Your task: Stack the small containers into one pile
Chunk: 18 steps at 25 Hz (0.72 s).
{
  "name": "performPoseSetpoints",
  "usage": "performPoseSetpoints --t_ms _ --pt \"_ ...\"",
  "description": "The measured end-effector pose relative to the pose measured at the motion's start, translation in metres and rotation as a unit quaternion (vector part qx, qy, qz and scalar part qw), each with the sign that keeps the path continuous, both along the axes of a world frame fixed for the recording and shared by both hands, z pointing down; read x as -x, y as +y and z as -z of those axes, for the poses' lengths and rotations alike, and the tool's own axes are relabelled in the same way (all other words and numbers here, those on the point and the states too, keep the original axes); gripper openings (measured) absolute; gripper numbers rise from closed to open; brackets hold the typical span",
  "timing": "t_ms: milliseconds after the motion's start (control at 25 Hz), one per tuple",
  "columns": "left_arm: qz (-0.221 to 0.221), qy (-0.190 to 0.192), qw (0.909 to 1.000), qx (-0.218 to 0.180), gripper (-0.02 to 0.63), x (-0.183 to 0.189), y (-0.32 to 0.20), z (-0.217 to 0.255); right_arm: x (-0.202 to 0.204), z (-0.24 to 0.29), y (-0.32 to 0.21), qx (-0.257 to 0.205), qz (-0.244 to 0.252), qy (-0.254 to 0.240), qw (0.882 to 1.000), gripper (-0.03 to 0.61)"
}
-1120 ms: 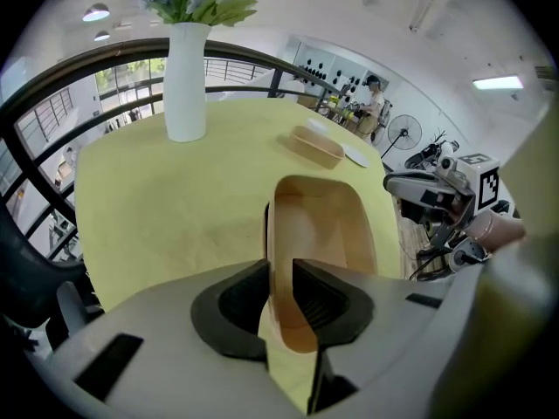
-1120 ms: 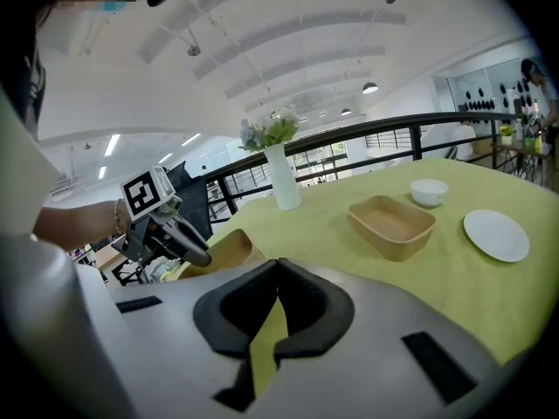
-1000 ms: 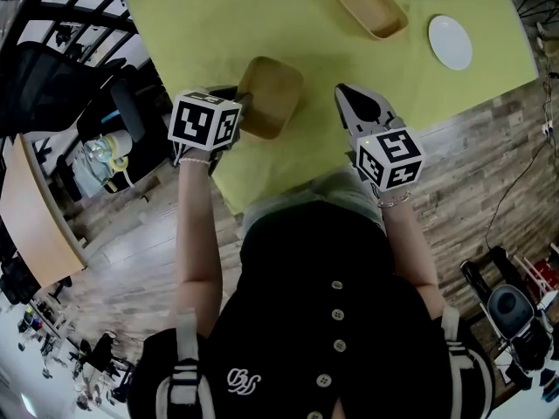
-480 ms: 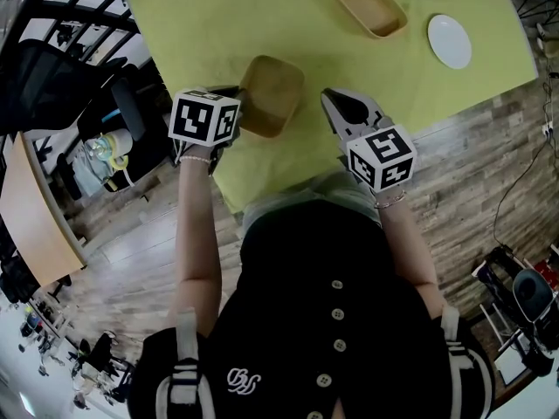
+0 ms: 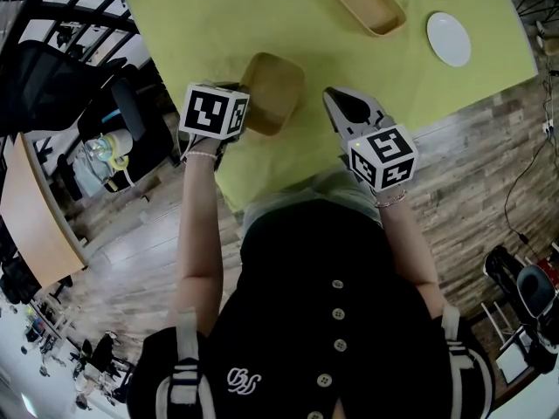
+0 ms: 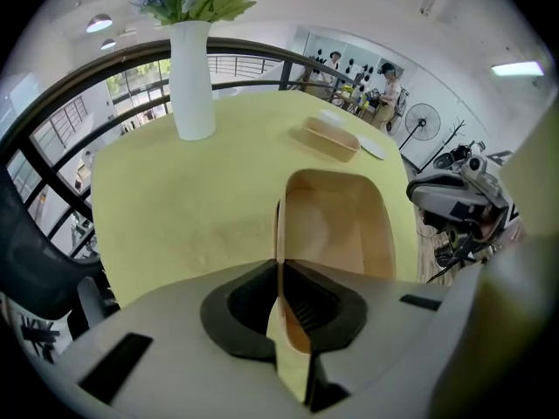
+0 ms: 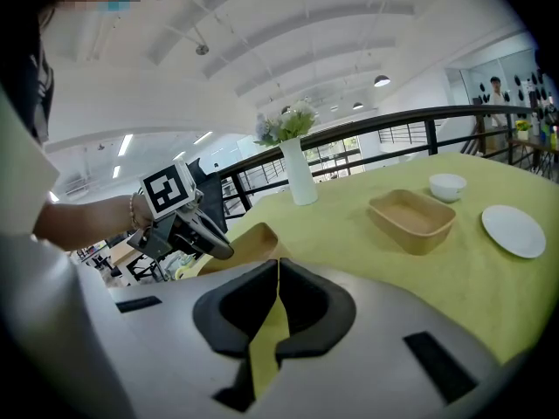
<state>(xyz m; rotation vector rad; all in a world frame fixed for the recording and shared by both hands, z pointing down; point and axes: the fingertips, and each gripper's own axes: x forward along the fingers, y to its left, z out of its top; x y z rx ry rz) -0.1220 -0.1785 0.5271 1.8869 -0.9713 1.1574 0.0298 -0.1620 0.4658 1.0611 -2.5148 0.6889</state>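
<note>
A counter (image 5: 201, 33) under a smooth, matte yellow-green cloth carries everything. Near its front edge sits a tan container (image 5: 272, 90), a shallow rounded rectangle with thin, plain walls like pressed paperboard.

The left gripper (image 6: 279, 264) has just been closing, and its ribbed black pads now pinch the thin left-hand wall of this near container. The right gripper (image 7: 278, 269) hovers just right of the near container, apart from it, closed to a hairline with nothing in it.

A second tan container (image 5: 370, 3) of the same shape lies beyond the near container and to its right, well apart. A tall white cylindrical vase (image 6: 193, 81) with flowers stands beyond it to the left. A flat, round white plate (image 5: 448, 38) and a small white bowl (image 7: 447, 184) lie further right still.
</note>
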Motion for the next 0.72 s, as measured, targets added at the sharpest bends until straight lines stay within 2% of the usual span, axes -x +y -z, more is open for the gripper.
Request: performPoseSetpoints --t_ms 160,320,720 --pt "0.000 -0.002 0.9999 -0.012 0.038 -0.001 0.003 0.001 0.013 0.001 0.006 -0.008 0.025 -0.004 1.000 0.021" --pt "0.003 0.012 0.9999 -0.011 0.037 -0.002 0.005 0.001 0.031 0.003 0.007 -0.010 0.042 -0.018 0.999 0.094" --pt "-0.018 0.017 0.9997 -0.004 0.046 -0.003 0.008 -0.002 0.043 -0.021 -0.005 0.014 0.050 0.013 0.999 0.089"
